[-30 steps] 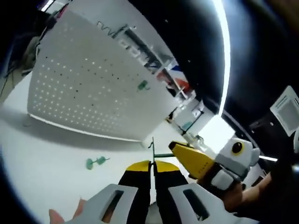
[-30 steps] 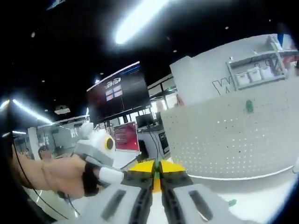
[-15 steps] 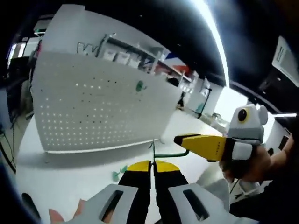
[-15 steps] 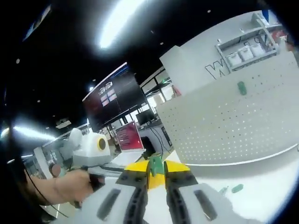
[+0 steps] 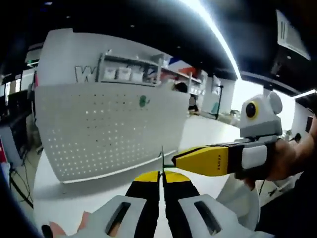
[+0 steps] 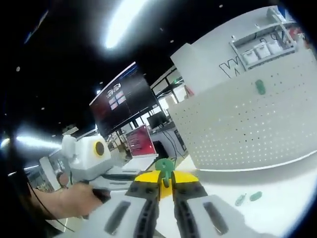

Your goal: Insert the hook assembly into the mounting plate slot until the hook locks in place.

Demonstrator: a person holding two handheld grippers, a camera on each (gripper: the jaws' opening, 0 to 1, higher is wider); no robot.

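Note:
My left gripper (image 5: 162, 176) is shut on a thin plate (image 5: 162, 159) that stands edge-on between its yellow tips. From the right, my right gripper (image 5: 174, 161) reaches in level, its yellow tip right against that plate. In the right gripper view, my right gripper (image 6: 166, 179) is shut on a green hook (image 6: 164, 168) that pokes up between its tips. The left gripper's white body (image 6: 88, 152) lies to the left there, held by a hand. Whether the hook sits in the plate's slot is hidden.
A white pegboard (image 5: 109, 134) stands upright on the white table (image 6: 277, 188), with a green peg (image 5: 143, 100) near its top. Two small green pieces (image 6: 247, 197) lie on the table before the pegboard (image 6: 247, 129). Shelves and screens fill the background.
Both views have swung, so the pegboard now looks more upright. The right gripper's tip has closed in on the thin plate, and the green shaft between them no longer shows.

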